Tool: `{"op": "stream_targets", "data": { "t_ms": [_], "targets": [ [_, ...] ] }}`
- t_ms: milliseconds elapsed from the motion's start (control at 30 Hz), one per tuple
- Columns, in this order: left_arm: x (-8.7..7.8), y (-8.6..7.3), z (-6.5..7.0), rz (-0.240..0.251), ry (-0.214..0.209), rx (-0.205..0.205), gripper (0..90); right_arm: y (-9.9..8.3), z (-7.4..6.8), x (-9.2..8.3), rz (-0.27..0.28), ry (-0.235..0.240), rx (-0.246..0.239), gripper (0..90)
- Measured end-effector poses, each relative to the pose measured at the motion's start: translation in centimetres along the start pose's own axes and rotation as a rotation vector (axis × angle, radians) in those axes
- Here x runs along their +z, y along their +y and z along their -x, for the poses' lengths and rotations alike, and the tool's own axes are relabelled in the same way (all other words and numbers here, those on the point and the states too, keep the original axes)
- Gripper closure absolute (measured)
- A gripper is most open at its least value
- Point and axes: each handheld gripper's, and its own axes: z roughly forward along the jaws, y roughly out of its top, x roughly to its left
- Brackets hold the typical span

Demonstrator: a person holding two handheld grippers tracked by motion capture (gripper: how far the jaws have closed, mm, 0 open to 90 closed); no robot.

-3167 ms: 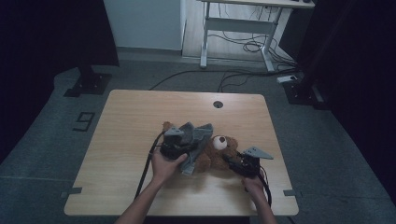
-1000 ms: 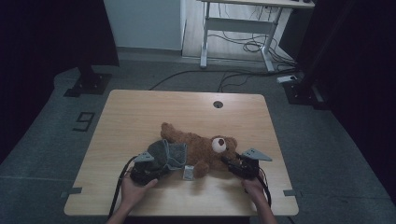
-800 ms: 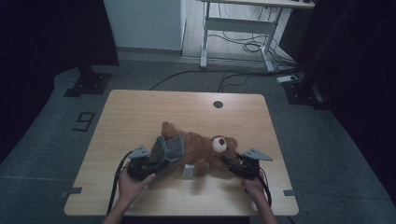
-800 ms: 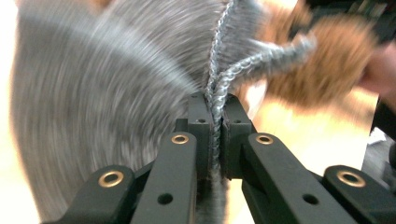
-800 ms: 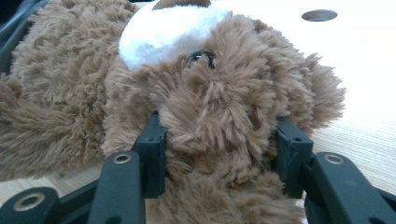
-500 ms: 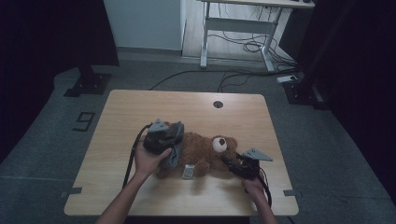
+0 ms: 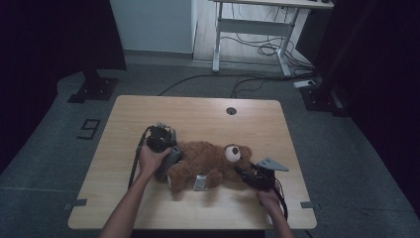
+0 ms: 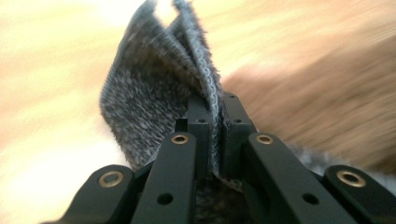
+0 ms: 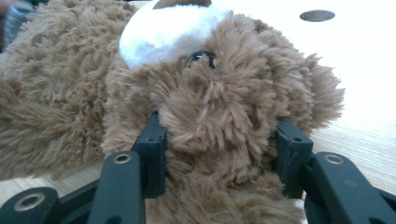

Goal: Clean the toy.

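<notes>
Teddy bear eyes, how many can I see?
1: a black eye beside the white muzzle in the right gripper view. A second may be hidden in the fur.

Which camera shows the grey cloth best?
The left gripper view: the grey cloth is close up, pinched between the left gripper's shut jaws. The high view shows it small, beside the bear.

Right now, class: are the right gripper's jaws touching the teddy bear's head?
Touching. The right gripper view shows the right gripper with both jaws pressed into the teddy bear's head.
</notes>
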Motion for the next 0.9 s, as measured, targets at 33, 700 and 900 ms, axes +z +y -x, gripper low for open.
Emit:
{"op": "stream_targets", "data": {
  "t_ms": [33,700,900],
  "targets": [
    [-0.1,-0.4,-0.3,0.005,-0.015,-0.005,84.5,0.0,0.0,0.0,-0.002,-0.001,0.004,49.0],
    [-8.8,3.2,11.8,0.286,-0.253,0.286,83.5,-0.2,-0.5,0.0,0.013,-0.021,-0.007,48.8],
    [-1.9,2.4,17.1,0.118,-0.295,0.360,83.1,-0.4,-0.6,-0.1,0.017,-0.022,-0.008,48.7]
  ]
}}
